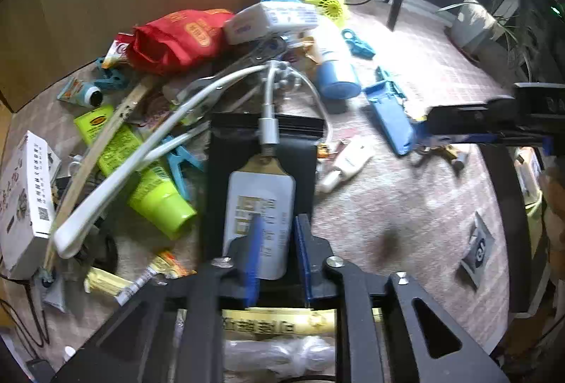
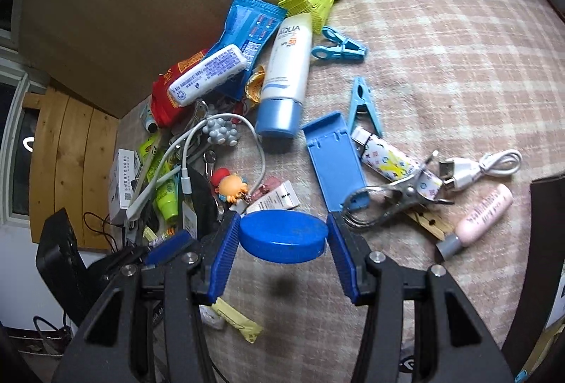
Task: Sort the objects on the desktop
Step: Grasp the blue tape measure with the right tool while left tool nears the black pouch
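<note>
Just beside the blue phone stand (image 2: 333,164) on the table (image 2: 441,72), the right hand-held gripper (image 2: 280,243) is clamping a blue lid (image 2: 282,236) for sorting, while the left hand-held gripper (image 1: 277,245) is straddling a white tag (image 1: 259,217), contact unclear.

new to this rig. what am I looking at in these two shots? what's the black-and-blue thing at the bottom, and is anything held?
There is no robot here. A person carries a hand-held gripper in each hand, and a fisheye camera on each looks along its jaws. One picture is from the left gripper, the other from the right gripper. The black arms with blue pads are the jaws. Below lies a checked cloth strewn with clutter: a sunscreen tube, a yellow shuttlecock, a blue clothes peg, a white cable. The right jaws clamp a blue round lid, lifted clear. The left jaws stand over a white flat tag; whether they grip it is unclear.
</note>
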Demonstrator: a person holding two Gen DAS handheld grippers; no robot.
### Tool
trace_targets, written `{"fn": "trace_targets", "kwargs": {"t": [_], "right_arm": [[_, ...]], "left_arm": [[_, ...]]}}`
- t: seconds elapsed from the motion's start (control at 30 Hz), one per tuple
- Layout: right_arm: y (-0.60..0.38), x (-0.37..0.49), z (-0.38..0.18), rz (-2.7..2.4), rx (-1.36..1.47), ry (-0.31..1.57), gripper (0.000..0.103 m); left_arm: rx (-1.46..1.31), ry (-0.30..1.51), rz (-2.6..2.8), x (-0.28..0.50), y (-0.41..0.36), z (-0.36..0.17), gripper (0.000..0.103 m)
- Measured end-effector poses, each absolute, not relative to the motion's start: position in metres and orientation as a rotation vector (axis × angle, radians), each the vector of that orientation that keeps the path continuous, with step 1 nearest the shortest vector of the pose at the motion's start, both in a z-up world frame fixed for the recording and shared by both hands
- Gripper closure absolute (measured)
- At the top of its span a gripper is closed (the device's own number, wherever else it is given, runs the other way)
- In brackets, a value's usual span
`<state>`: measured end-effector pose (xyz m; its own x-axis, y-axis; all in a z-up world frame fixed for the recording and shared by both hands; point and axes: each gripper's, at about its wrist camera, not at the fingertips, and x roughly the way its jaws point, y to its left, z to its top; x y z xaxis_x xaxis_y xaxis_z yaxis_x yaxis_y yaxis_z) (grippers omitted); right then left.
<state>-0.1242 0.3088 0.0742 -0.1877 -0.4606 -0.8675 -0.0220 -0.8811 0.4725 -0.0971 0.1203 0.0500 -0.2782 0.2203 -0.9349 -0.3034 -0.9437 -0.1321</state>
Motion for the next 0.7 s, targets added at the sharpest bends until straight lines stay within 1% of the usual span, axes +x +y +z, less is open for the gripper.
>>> {"fn": "trace_targets", "kwargs": {"t": [0.03,0.07,0.1,0.17,0.23,0.27,0.4,0.43,0.47,0.53,0.63,0.7], "right_arm": [[0.31,-0.123,0.075,-2.146,1.783,-0.562,0.054],[0.31,-0.122,0.076,-2.146,1.782,-0.564,0.054],[0.312,-0.121,0.078,-2.147,1.78,-0.565,0.054],[0.314,-0.12,0.079,-2.146,1.78,-0.569,0.054],[0.315,-0.12,0.08,-2.146,1.778,-0.574,0.054],[0.316,-0.12,0.08,-2.147,1.778,-0.579,0.054],[0.317,-0.119,0.079,-2.142,1.787,-0.586,0.054],[0.317,-0.118,0.08,-2.146,1.786,-0.581,0.054],[0.318,-0.117,0.081,-2.15,1.783,-0.577,0.054],[0.32,-0.115,0.085,-2.163,1.775,-0.571,0.054],[0.325,-0.113,0.091,-2.181,1.77,-0.568,0.054],[0.33,-0.111,0.095,-2.194,1.764,-0.57,0.054]], "left_arm": [[-1.664,0.09,2.268,-0.1,0.116,0.05,0.058],[-1.668,0.082,2.28,-0.097,0.108,0.05,0.048],[-1.674,0.084,2.296,-0.099,0.106,0.052,0.044],[-1.71,0.068,2.296,-0.104,0.1,0.053,0.033],[-1.763,0.024,2.249,-0.11,0.101,0.049,0.03],[-1.781,0.035,2.228,-0.111,0.106,0.046,0.028],[-1.845,0.209,2.18,-0.114,0.129,0.025,0.029],[-1.844,0.257,2.187,-0.113,0.134,0.021,0.034],[-1.843,0.283,2.191,-0.112,0.136,0.019,0.035],[-1.833,0.283,2.209,-0.109,0.135,0.019,0.037],[-1.832,0.225,2.212,-0.105,0.127,0.026,0.04],[-1.816,0.222,2.226,-0.101,0.123,0.035,0.047]]}}
